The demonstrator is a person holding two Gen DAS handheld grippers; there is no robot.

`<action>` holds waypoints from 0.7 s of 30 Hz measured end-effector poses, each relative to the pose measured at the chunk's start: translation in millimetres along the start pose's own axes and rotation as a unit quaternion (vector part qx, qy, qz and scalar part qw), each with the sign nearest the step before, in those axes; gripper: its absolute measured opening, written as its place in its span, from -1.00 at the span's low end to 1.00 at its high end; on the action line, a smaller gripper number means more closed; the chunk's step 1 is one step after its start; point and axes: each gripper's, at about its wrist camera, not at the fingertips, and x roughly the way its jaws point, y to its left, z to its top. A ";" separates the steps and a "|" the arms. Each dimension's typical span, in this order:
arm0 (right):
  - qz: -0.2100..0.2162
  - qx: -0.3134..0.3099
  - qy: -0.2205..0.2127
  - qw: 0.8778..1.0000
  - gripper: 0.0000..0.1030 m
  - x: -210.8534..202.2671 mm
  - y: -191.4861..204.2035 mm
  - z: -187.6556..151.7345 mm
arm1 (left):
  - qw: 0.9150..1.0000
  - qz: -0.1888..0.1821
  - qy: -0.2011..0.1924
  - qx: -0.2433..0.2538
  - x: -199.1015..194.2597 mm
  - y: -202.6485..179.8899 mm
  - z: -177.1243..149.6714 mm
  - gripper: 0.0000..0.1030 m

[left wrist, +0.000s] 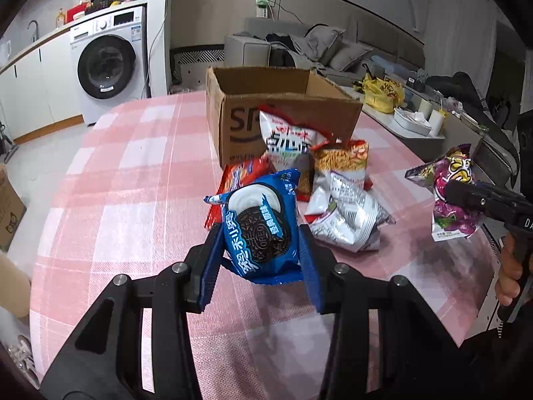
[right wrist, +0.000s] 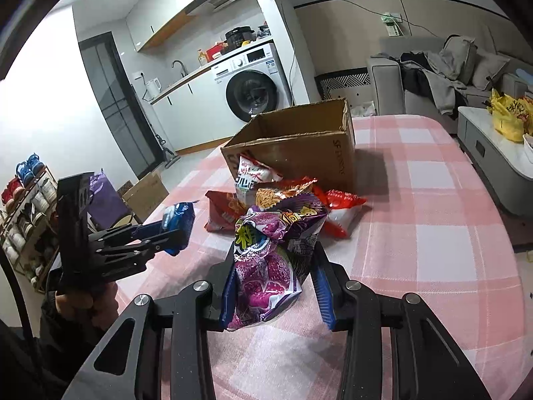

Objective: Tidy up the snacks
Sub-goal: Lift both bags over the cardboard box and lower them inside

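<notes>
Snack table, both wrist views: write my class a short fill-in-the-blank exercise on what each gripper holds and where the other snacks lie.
1. The left gripper is shut on a blue ____ cookie pack.
2. The right gripper is shut on a ____ snack bag.
3. The other snack packets lie in front of an open ____ box.
4. The tablecloth is checked white and ____.

Missing words: Oreo; purple; cardboard; pink

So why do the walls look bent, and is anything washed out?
Left wrist view: fisheye lens curves the room, dark corners, cookie pack sharp. Right wrist view: same bending, far left wall blown out white, cardboard box throws a shadow onto the tablecloth.
</notes>
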 end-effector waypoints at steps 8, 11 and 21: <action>0.000 0.004 -0.015 1.000 -0.23 1.8 -0.3 14.0 | 1.000 0.001 -0.024 -0.001 -12.9 -1.8 15.9 -0.21; -0.006 0.005 -0.023 1.000 -0.23 2.2 -2.4 19.1 | 0.999 0.002 -0.034 0.002 -16.8 -2.5 23.1 -0.21; -0.018 0.018 -0.039 0.999 -0.23 8.6 -12.6 48.0 | 0.998 -0.007 -0.058 0.002 -17.0 -5.4 53.7 -0.21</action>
